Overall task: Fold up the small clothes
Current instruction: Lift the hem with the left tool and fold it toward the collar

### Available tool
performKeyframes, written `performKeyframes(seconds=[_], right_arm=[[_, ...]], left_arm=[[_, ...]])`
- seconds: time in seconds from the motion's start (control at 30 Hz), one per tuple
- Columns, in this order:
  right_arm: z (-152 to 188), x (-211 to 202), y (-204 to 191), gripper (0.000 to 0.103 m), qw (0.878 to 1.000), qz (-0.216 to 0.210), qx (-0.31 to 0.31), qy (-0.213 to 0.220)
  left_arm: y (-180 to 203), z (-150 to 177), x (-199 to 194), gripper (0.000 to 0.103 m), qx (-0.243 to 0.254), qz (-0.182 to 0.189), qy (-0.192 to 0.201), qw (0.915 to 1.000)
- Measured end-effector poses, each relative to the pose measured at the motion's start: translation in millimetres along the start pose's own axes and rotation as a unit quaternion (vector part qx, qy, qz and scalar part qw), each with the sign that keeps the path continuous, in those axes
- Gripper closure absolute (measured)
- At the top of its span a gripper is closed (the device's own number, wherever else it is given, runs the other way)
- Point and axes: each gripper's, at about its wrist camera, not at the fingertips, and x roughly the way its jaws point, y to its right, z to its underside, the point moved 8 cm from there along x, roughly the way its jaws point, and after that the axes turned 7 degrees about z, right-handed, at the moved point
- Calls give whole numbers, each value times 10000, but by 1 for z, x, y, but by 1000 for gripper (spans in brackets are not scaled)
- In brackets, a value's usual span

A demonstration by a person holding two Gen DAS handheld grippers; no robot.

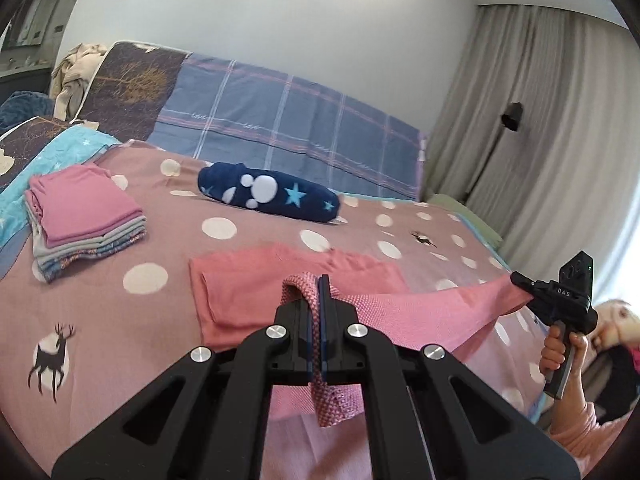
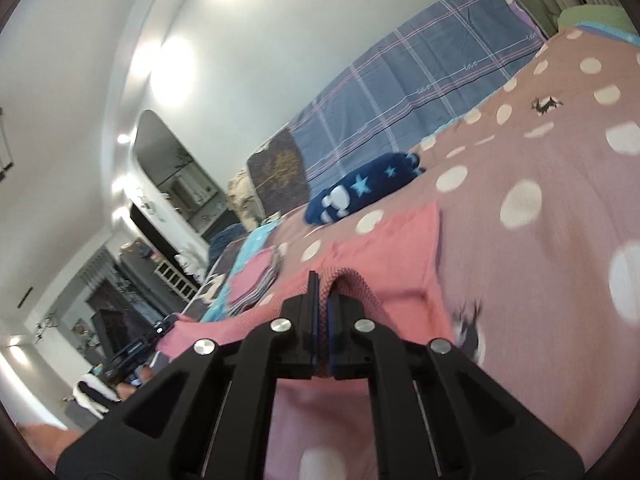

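Note:
A pink knit garment [image 1: 424, 312] is stretched in the air between my two grippers above the bed. My left gripper [image 1: 320, 284] is shut on one edge of it. My right gripper [image 1: 520, 280] is shut on the other end; in the right wrist view the right gripper [image 2: 322, 284] pinches the pink knit garment [image 2: 360, 280]. A folded salmon-pink garment [image 1: 256, 280] lies flat on the bed under the held one, and it also shows in the right wrist view [image 2: 400, 248]. A stack of folded clothes [image 1: 80, 220] sits at the left.
The bed has a pink dotted cover [image 1: 120, 320]. A rolled navy blanket with stars [image 1: 272, 194] lies behind the garments. A plaid headboard cover [image 1: 288, 108] stands at the back, grey curtains [image 1: 540, 120] and a black lamp [image 1: 512, 118] at the right.

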Motion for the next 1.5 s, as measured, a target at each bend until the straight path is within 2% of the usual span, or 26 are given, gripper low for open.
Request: performKeyframes(seconds=[0.17, 0.33, 0.43, 0.53, 0.6, 0.7, 0.77, 0.83, 0.9, 1.0, 1.1, 1.13, 1.17, 1.2, 1.3, 1.43, 1.47, 1.5], right_arm=[[-34, 54, 2, 100, 9997, 189, -128, 23], [-61, 117, 17, 100, 9987, 456, -198, -100], [-64, 168, 40, 100, 9970, 653, -62, -416], [-47, 218, 74, 100, 9901, 1045, 95, -930], [-32, 239, 96, 100, 9845, 1247, 276, -1200], [-18, 248, 111, 99, 9815, 1276, 431, -1363], [-14, 246, 113, 96, 9816, 1202, 435, -1418], [-15, 241, 110, 93, 9819, 1187, 360, -1432], [-16, 234, 104, 88, 9824, 1174, 232, -1431], [-16, 220, 94, 81, 9831, 1119, 28, -1449], [-13, 210, 92, 81, 9820, 1132, -84, -1508], [-11, 208, 91, 83, 9813, 1127, -110, -1557], [-11, 208, 91, 87, 9810, 1117, -122, -1582], [-10, 209, 90, 97, 9807, 1067, -124, -1637], [-16, 212, 86, 98, 9836, 851, 60, -1588], [-52, 226, 79, 98, 9894, 590, 385, -1272], [-63, 231, 81, 98, 9899, 580, 510, -1186], [-72, 236, 85, 98, 9898, 643, 641, -1099]], left_arm=[[-23, -25, 45, 101, -6, -225, -216, 9995], [-72, -29, 109, 101, -230, -552, -569, 9966], [-109, -10, 149, 101, -612, -649, -879, 9921], [-144, 21, 183, 101, -1108, -726, -1253, 9832], [-154, 34, 190, 101, -1407, -646, -1308, 9792], [-154, 34, 187, 100, -1529, -509, -1208, 9795], [-150, 31, 181, 95, -1474, -507, -1248, 9799], [-142, 28, 172, 79, -1374, -483, -1227, 9817], [-133, 28, 163, 75, -1228, -469, -1232, 9836], [-124, 35, 153, 76, -982, -568, -1373, 9840], [-121, 44, 152, 96, -834, -585, -1590, 9820], [-121, 45, 152, 98, -837, -564, -1600, 9819], [-120, 44, 153, 98, -854, -541, -1583, 9822], [-120, 41, 154, 99, -888, -504, -1539, 9828], [-122, 19, 161, 99, -1116, -395, -1317, 9842], [-145, -22, 177, 97, -1414, -695, -838, 9839], [-154, -27, 180, 96, -1573, -786, -692, 9820], [-163, -33, 182, 87, -1691, -865, -506, 9805]])
